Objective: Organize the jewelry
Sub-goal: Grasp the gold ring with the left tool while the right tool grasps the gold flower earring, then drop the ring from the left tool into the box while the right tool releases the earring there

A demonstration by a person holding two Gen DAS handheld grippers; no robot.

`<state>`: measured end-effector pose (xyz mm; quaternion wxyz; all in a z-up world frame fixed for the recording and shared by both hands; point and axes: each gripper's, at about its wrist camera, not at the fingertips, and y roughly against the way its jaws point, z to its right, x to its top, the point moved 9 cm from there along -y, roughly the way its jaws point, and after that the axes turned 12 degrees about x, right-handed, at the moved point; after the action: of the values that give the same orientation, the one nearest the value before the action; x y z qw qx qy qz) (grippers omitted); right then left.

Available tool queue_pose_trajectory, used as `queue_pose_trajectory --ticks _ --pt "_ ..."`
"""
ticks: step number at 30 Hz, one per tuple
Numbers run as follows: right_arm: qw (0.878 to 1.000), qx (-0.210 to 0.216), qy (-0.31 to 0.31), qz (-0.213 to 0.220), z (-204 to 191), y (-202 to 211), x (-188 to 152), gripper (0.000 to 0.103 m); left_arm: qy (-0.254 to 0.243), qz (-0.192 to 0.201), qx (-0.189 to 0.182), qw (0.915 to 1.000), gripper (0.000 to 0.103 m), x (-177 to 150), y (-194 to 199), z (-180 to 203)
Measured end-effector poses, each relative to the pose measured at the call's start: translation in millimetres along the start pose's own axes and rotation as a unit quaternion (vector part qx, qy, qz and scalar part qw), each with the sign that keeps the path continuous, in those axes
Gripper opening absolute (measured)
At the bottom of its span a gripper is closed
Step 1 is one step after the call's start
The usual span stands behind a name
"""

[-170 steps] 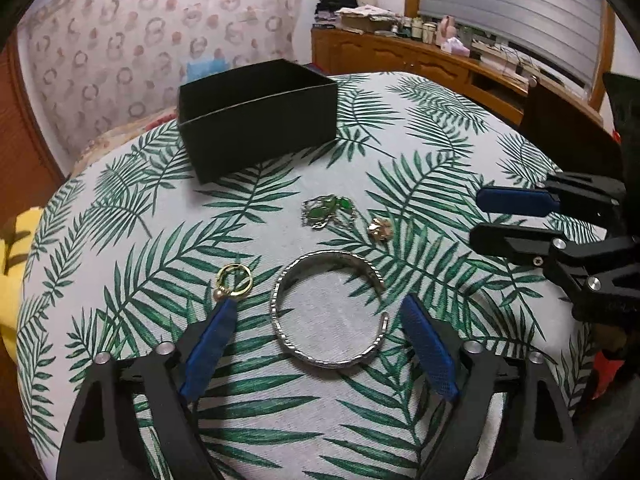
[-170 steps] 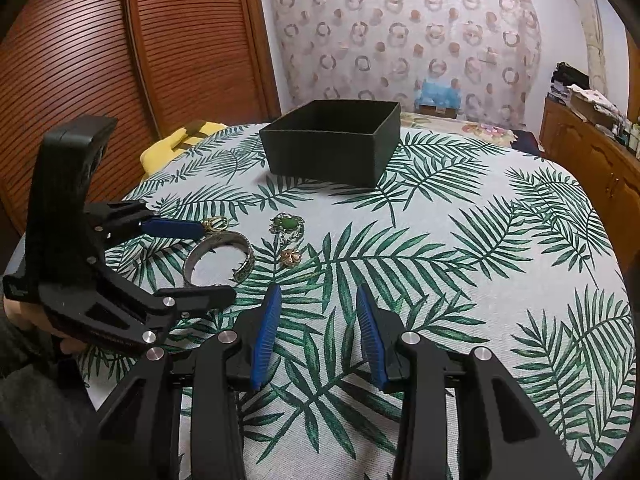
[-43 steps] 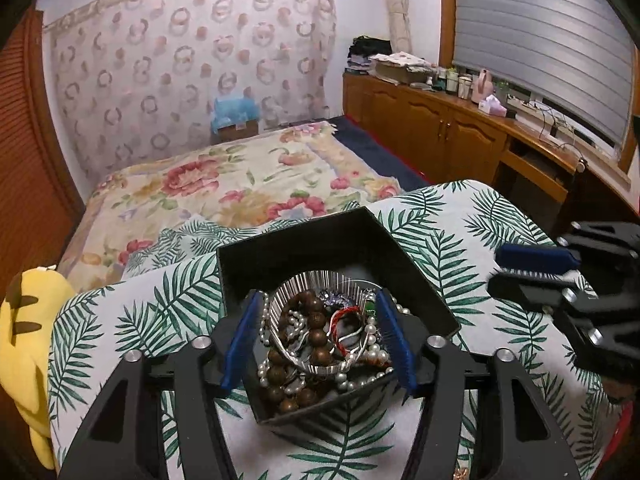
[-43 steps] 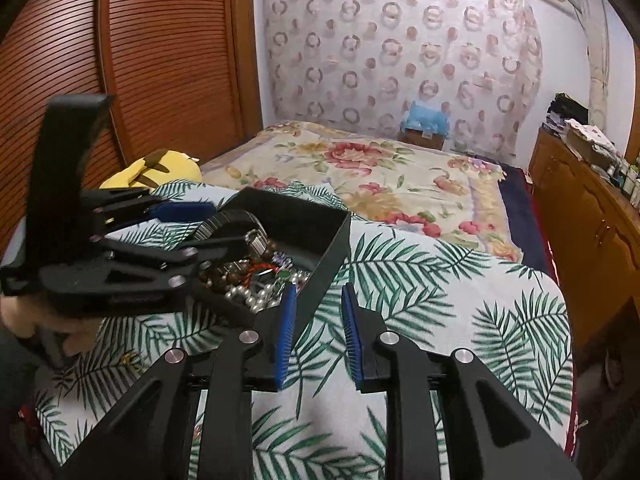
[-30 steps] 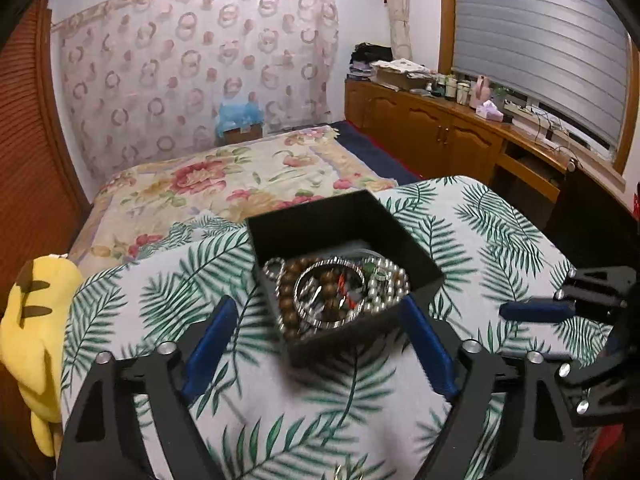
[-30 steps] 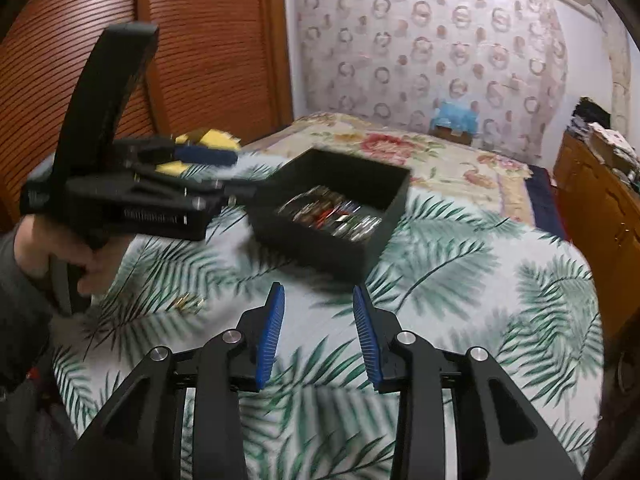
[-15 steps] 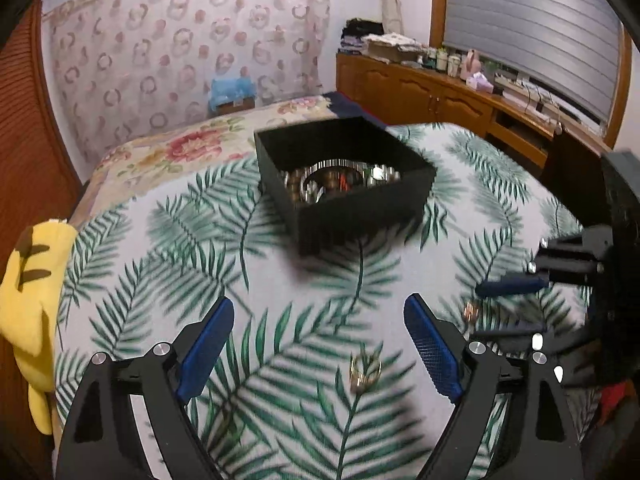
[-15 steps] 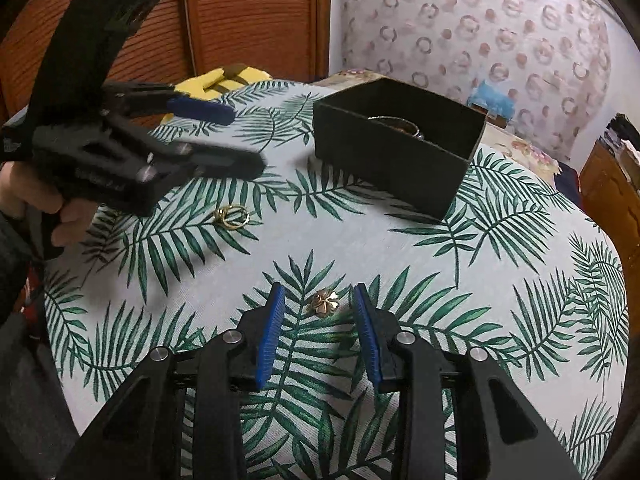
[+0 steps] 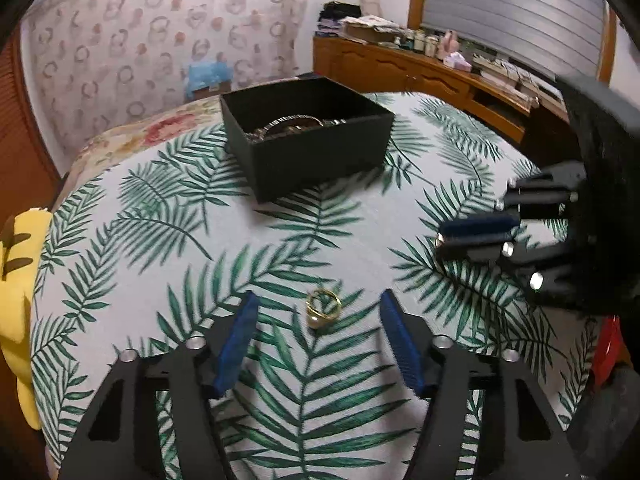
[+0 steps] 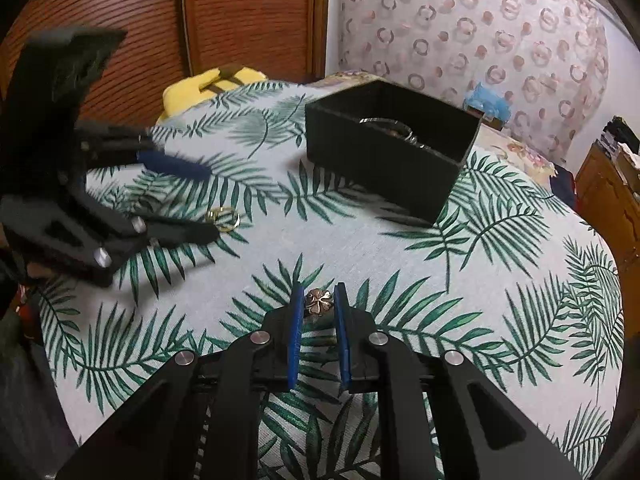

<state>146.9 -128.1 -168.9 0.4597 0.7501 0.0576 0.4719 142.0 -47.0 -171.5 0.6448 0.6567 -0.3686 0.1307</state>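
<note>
A black box (image 9: pixel 308 140) holding a silver bangle and other jewelry stands at the far side of the leaf-print table; it also shows in the right wrist view (image 10: pixel 390 152). A gold ring with a pearl (image 9: pixel 322 307) lies on the cloth between the open fingers of my left gripper (image 9: pixel 320 312). The ring (image 10: pixel 223 217) and the left gripper (image 10: pixel 208 200) also show in the right wrist view. My right gripper (image 10: pixel 319 303) is closed down around a bronze flower brooch (image 10: pixel 319 301) that lies on the cloth, its pads at either side. The right gripper (image 9: pixel 444 236) shows at the right of the left wrist view.
The round table (image 9: pixel 152 216) has a leaf-print cloth. A yellow plush toy (image 9: pixel 16 264) sits off its left edge. A bed (image 9: pixel 132 136) lies behind the box, a wooden sideboard (image 9: pixel 440 80) along the far wall, and brown slatted doors (image 10: pixel 240 16) to the left.
The left gripper released the bangle into the box, drew back and came down around the gold ring. The right gripper lowered and narrowed around the flower brooch.
</note>
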Motion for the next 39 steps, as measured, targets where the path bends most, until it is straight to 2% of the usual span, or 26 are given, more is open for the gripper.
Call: queue_pose_trajectory --ticks 6,8,11,21,29,39 --pt "1.0 -0.004 -0.001 0.011 3 8 8 0.017 -0.012 -0.005 0.011 0.9999 0.036 -1 -8 4" --pt "1.0 -0.005 -0.001 0.013 4 10 9 0.017 -0.017 -0.007 0.017 0.9997 0.028 -1 -10 4" --pt "1.0 -0.007 -0.002 0.016 6 10 11 0.017 -0.018 -0.003 0.009 0.9998 0.018 0 -10 6" --pt "0.999 -0.015 0.001 0.031 15 16 26 0.017 0.001 0.012 0.014 0.9998 0.018 9 -2 -2" --pt "0.997 -0.027 -0.011 0.069 46 25 71 0.017 0.013 0.051 0.022 0.9984 0.018 52 10 -6" --pt "0.996 -0.027 -0.034 0.081 76 7 103 0.017 0.03 0.073 0.035 0.9963 0.018 97 5 -20"
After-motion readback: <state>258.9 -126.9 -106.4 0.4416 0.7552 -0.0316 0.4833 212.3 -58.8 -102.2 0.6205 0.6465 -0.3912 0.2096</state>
